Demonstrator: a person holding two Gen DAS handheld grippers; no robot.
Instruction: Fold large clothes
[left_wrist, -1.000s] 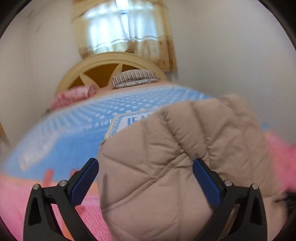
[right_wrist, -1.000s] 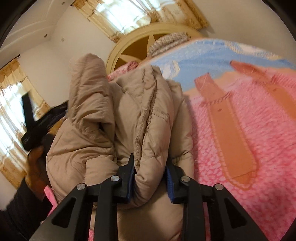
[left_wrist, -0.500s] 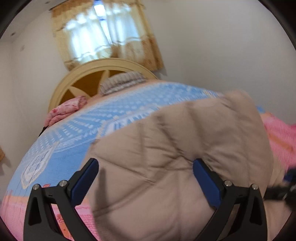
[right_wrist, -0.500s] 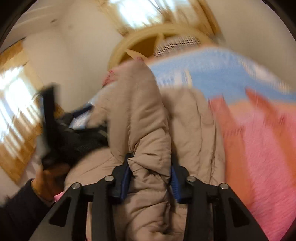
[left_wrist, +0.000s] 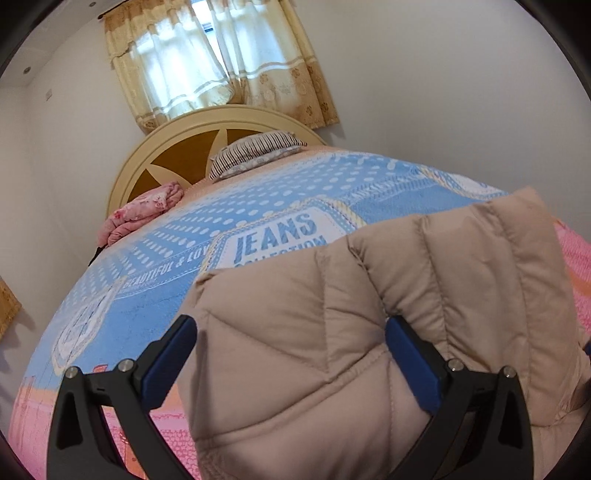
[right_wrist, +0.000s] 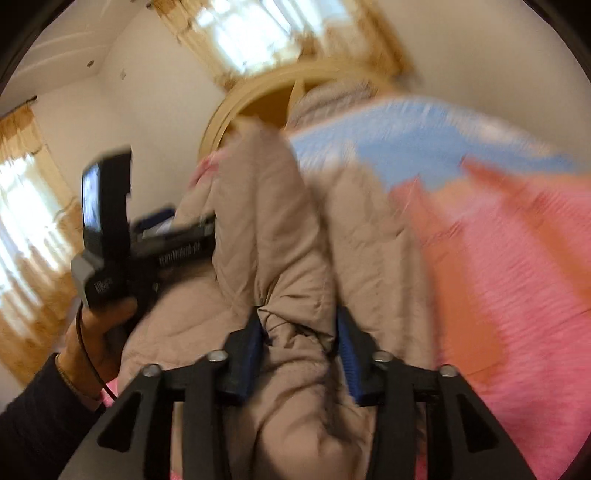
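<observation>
Since a second ago, the right gripper (right_wrist: 301, 345) has risen with its pinched ridge of the beige quilted puffer jacket (left_wrist: 369, 332), and its jaws have just been opening, from a narrow pinch to a middling gap; the ridge stands between the blue pads (right_wrist: 245, 354), which appear to touch it on both sides, though blur leaves the firmness of the hold uncertain. Judged from this, the right side is either easing its bite or letting the fold go, so the fold in progress may be near its set-down.

Jacket: a thick, stitched, puffy garment bunched into upright ridges rather than lying flat, resting on the pink and blue bedspread (left_wrist: 258, 206) near the foot of the bed. In the left wrist view a quilted panel rises in front of the camera.

Left gripper (left_wrist: 291, 350): jaws wide, the panel filling the space between them; one pad lies against the fabric and the other stands just clear of it, so no clamp is evident. In the right wrist view a person's hand (right_wrist: 96, 332) holds this tool beside the jacket.

Surroundings: the bedspread bears a "JEANS" print; beyond it lie a striped pillow (left_wrist: 255, 153), a folded pink blanket (left_wrist: 142, 214), a round cream headboard (left_wrist: 173, 162) and a curtained window (left_wrist: 207, 62).
</observation>
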